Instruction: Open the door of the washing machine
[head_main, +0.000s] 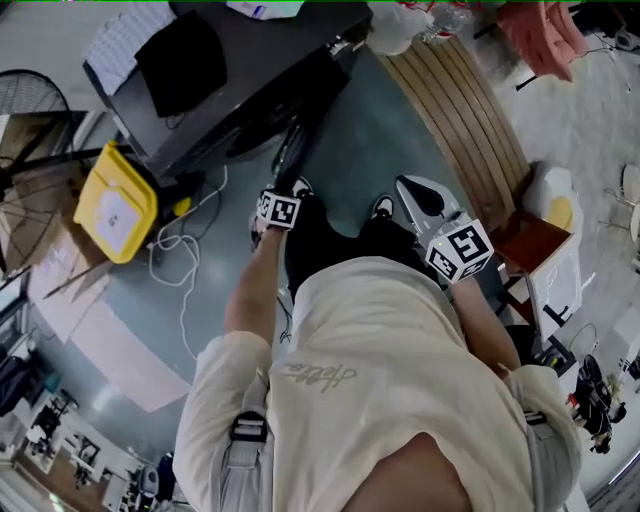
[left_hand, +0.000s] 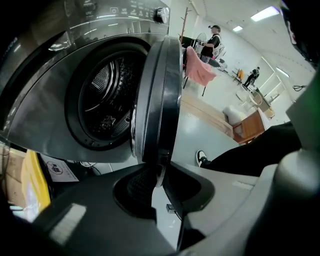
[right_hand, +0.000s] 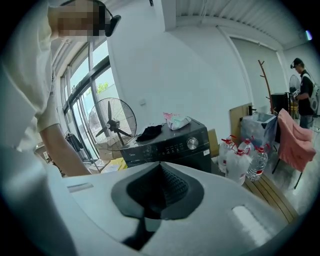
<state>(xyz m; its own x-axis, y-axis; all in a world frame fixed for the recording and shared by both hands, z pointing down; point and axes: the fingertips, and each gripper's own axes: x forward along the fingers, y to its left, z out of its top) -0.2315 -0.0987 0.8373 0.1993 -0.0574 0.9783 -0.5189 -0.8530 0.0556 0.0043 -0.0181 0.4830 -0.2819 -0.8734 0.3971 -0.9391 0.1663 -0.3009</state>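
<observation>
1. Washing machine (head_main: 230, 90): a dark grey front-loader standing on the floor, at 11 o'clock in the head view, ahead of the person.
2. Door (left_hand: 160, 95): swung out from the front panel and seen edge-on in the left gripper view. It rises toward 12 o'clock from the claw. The drum (left_hand: 107, 100) opening is exposed at 9 o'clock of the door.
3. Left claw (left_hand: 159, 174): partly closed. The lower rim of the door sits between its jaws, with a pad against each side of the rim. The claw holds nothing else.
4. Right claw (right_hand: 160, 166): the jaws are drawn together at the tips with nothing between them. In the head view it is at 3 o'clock of the left claw, well apart from the machine. Its own view faces the machine's control panel from a distance.
5. Machine top and panel, right gripper view:
   - a black cloth (right_hand: 150, 132) lies on the lid, at 11 o'clock of the claw tips;
   - the control knob (right_hand: 192, 143) is on the panel, at 2 o'clock of the claw tips.
6. Surroundings:
   - a fan (right_hand: 112, 122) stands at 9 o'clock of the machine in the right gripper view;
   - water bottles (right_hand: 245, 160) stand on the floor at 3 o'clock of the machine;
   - a yellow container (head_main: 115, 205) lies beside the machine, at 9 o'clock in the head view;
   - a shoe (left_hand: 201, 158) of the person is on the floor at 4 o'clock of the door.
</observation>
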